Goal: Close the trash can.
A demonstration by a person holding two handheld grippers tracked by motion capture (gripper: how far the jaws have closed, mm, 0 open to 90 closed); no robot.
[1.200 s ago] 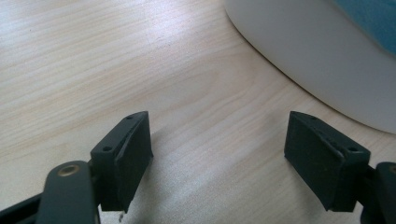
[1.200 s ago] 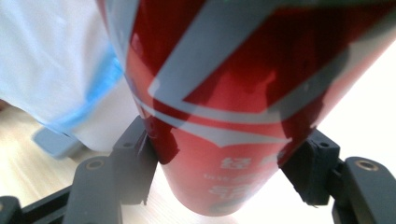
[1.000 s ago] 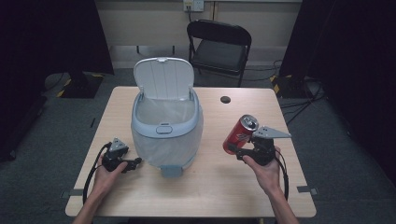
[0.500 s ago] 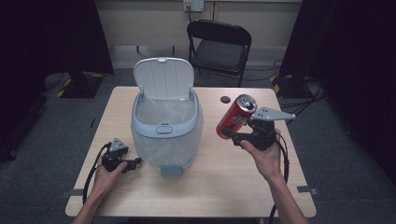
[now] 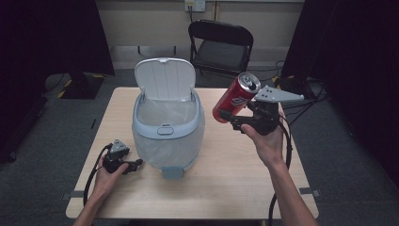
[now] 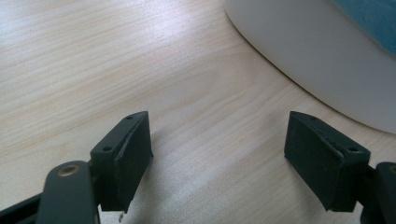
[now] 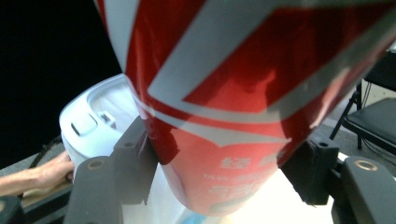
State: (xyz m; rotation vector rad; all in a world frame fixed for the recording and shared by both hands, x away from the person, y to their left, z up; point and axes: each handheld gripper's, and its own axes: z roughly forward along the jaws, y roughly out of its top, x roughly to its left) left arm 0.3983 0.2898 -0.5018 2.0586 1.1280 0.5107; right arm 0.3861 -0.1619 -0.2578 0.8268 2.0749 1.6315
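Note:
A red drink can [image 5: 235, 96] hangs tilted in the air just right of the pale blue bin [image 5: 164, 146], top end up and away from it. My right gripper [image 5: 230, 117] is shut on the can's lower part. In the right gripper view the can [image 7: 243, 93] sits between both jaws, with the bin [image 7: 93, 121] behind it. The bin's white lid [image 5: 164, 80] stands open and a white bag lines the inside. My left gripper [image 5: 134, 164] lies on the table at the bin's front left, open with nothing between its jaws [image 6: 219, 149], the bin's wall [image 6: 317, 56] close ahead.
The wooden table [image 5: 226, 183] has bare surface in front of and to the right of the bin. A black folding chair [image 5: 221, 44] stands behind the far edge. The bin's grey pedal [image 5: 172, 172] juts out toward me. Cables trail from both grippers.
My right gripper has lifted the can off the table, up and slightly toward the bin. The left hand and gripper have stayed where they were.

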